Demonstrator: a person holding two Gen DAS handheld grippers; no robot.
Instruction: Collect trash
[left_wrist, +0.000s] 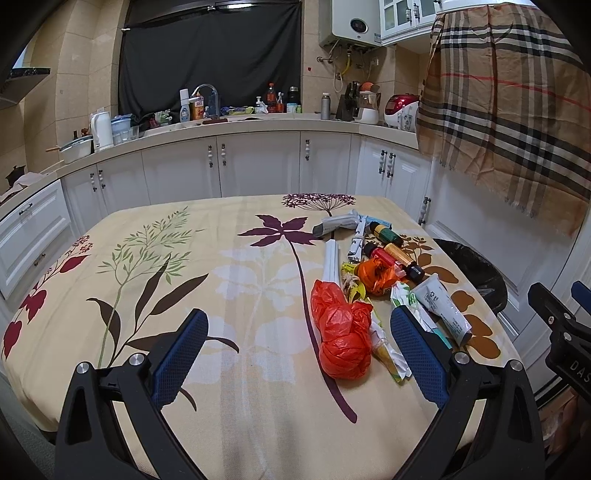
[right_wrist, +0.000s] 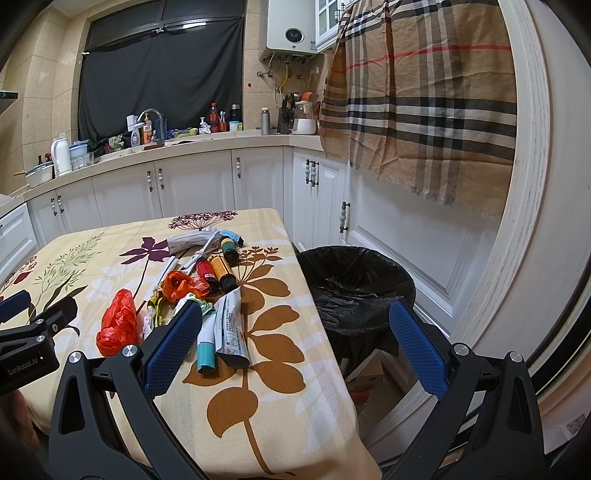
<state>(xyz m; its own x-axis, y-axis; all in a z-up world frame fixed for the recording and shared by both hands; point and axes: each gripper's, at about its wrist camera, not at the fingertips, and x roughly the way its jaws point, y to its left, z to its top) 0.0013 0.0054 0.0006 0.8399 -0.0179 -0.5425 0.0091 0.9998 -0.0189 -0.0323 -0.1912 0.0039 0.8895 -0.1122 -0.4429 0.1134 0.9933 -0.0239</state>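
Note:
Trash lies on the right part of the floral tablecloth (left_wrist: 221, 295): a crumpled orange bag (left_wrist: 341, 338), a smaller orange bag (left_wrist: 378, 275), small bottles (left_wrist: 388, 251), a white tube (left_wrist: 441, 308), wrappers and paper sticks. The same pile shows in the right wrist view, with the orange bag (right_wrist: 118, 325), the white tube (right_wrist: 231, 328) and a teal-capped tube (right_wrist: 207, 347). A bin with a black liner (right_wrist: 354, 284) stands right of the table. My left gripper (left_wrist: 299, 339) is open, hovering over the table near the orange bag. My right gripper (right_wrist: 295, 336) is open above the table's right edge, empty.
White kitchen cabinets (left_wrist: 258, 166) and a cluttered counter (left_wrist: 221, 118) run behind the table. A plaid cloth (right_wrist: 424, 103) hangs at the right. The bin also shows in the left wrist view (left_wrist: 476, 273). A cardboard box (right_wrist: 365, 373) sits on the floor below the bin.

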